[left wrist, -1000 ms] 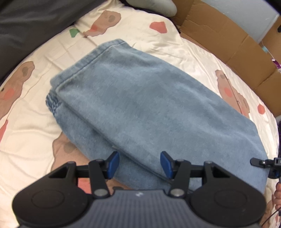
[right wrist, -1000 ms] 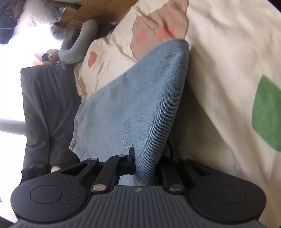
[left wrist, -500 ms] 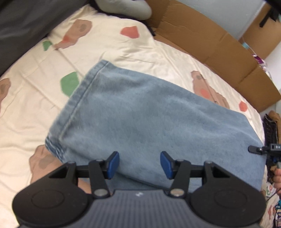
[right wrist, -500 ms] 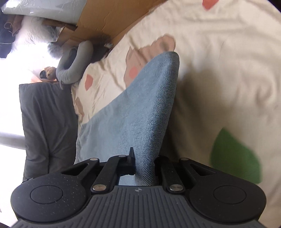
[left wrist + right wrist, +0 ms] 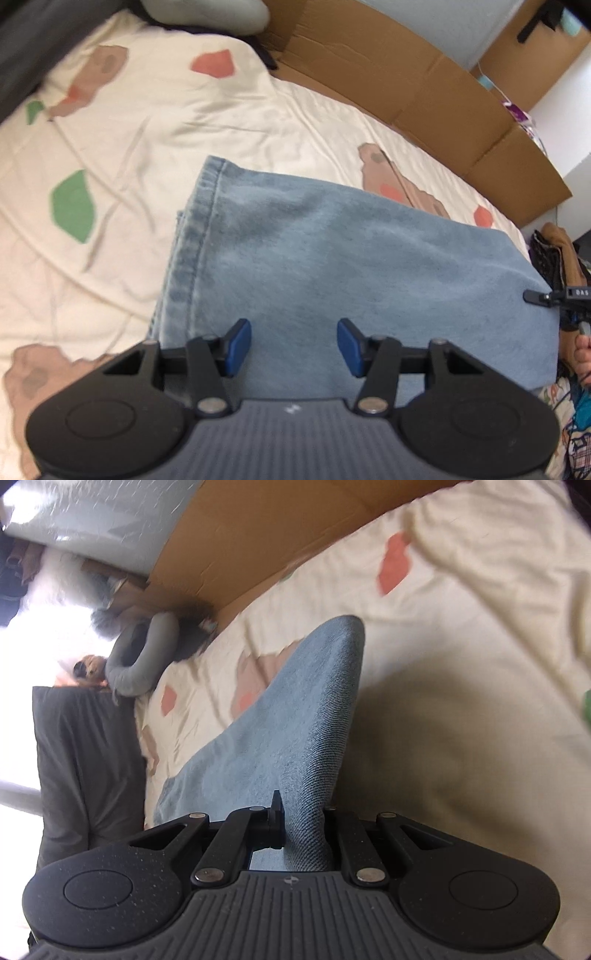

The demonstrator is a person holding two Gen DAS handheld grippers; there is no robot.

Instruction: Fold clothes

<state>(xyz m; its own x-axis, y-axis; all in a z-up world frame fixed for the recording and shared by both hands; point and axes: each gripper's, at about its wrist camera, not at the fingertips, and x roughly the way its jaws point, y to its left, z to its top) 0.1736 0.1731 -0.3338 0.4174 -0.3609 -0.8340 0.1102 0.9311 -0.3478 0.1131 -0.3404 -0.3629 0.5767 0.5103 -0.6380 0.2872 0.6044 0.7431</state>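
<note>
- Item, jeans (image 5: 369, 273): light blue denim, already doubled over, lying across the bed (image 5: 147, 122); the stitched hem edge is facing the green patch on the cover, and the opposite end is being lifted at the right edge of the left wrist view.
- Right claw (image 5: 303, 830): sitting clamped narrowly on a ridge of the denim, which is rising out from between its fingers and running away over the cover; in the left wrist view only its black tip is showing at the cloth's far corner.
- Left claw (image 5: 293, 347): standing half wide with blue pads (image 5: 238, 345) apart, hovering just above the near edge of the denim and gripping nothing.
- Step in hand, as judged: the held end is being carried over to make the next fold.
- Handling note: the carrying grip is best kept firm and low, so the layers are travelling together; the free claw is best pressing on the fold line, so the stack is not sliding on the smooth cover.
- Risk, as judged: the lower layer may be dragging and skewing the edges.
- Surroundings: cardboard (image 5: 424, 96) standing along the far side of the bed.
- Writing: small pale characters are showing on the black part at the far right of the left wrist view, too small to read reliably; no brand or label is showing on the denim.
</note>
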